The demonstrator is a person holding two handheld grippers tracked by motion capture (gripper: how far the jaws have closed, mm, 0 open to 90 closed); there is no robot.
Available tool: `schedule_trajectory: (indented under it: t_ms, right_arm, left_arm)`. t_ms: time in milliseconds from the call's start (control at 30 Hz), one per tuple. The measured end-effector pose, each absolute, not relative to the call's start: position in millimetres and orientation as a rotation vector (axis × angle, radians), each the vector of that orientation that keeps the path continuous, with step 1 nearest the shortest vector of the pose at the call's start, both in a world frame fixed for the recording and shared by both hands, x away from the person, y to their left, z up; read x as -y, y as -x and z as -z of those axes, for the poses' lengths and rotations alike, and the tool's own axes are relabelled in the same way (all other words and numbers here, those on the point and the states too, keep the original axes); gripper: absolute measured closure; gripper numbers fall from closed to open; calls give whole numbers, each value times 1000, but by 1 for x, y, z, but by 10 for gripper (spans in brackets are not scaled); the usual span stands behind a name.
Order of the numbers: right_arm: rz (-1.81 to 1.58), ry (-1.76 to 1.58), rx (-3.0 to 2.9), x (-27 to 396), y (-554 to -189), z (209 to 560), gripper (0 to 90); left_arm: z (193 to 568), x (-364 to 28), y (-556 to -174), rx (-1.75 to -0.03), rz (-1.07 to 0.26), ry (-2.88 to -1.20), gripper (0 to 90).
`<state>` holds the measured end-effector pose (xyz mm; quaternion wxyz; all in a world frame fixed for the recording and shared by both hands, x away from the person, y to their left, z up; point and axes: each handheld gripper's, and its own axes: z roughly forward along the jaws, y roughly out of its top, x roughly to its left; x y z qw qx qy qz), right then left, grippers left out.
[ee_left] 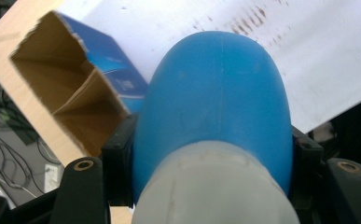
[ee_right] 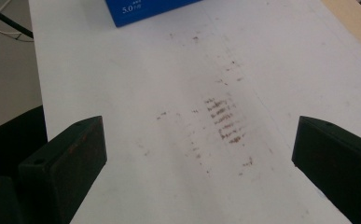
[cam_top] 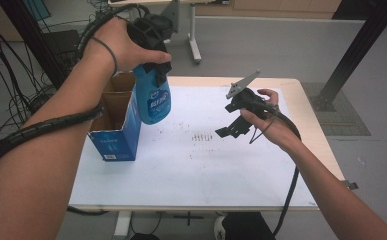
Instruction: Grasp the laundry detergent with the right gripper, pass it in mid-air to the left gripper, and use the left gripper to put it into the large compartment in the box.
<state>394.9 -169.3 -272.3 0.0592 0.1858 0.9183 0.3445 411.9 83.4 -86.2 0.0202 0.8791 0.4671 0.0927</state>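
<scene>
While clamped, bottle point(cam_top: 152, 100) inside left gripper point(cam_top: 153, 67).

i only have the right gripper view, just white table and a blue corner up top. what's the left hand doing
Observer: The left tongs are shut on a blue bottle, held in the air.
Operator: where is it relative to that blue thing
Observer: That blue thing is an open box; the bottle hangs beside its open top, at the right edge.
Operator: anything inside the box
Observer: The left gripper view shows a cardboard divider and bare brown walls; its bottom is hidden.
</scene>
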Motion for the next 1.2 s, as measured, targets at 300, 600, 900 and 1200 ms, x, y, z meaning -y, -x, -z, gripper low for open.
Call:
schedule_trajectory:
  t_ms: [300, 600, 900, 1200]
  right_arm:
    - [-1034, -605, -2772, 187, -392, 268, 33]
    - [-1010, -605, -2774, 198, -394, 268, 33]
    - [-968, -604, -2786, 204, -395, 267, 34]
    - [-909, -610, -2794, 209, -396, 266, 36]
  left_arm:
    - [58, -118, -428, -1781, -345, -2495, 371]
    - [34, -160, -438, -2001, -349, -2313, 372]
    - [20, -188, -441, -2155, -340, -2197, 372]
    - [11, -206, -440, -2227, -341, -2101, 372]
